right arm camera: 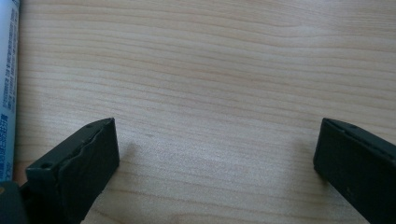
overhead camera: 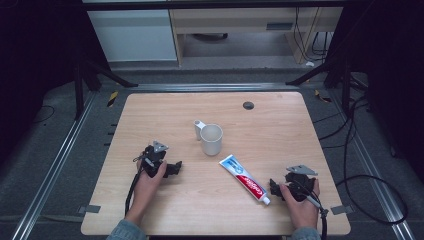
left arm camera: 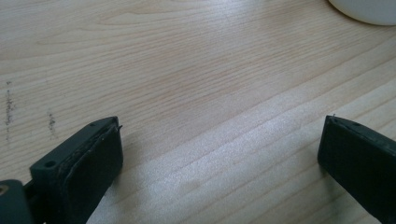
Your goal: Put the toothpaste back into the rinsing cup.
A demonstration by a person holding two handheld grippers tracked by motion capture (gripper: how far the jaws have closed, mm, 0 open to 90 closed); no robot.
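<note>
Right claw (overhead camera: 275, 188) agape, empty, just beside toothpaste tube (overhead camera: 245, 179).

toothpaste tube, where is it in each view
High view: toothpaste tube lies diagonally right of centre, cap end beside the right tool.
Left gripper view: not in it.
Right gripper view: a strip of it runs down the left edge.
Shared landmark: the wooden table.
</note>
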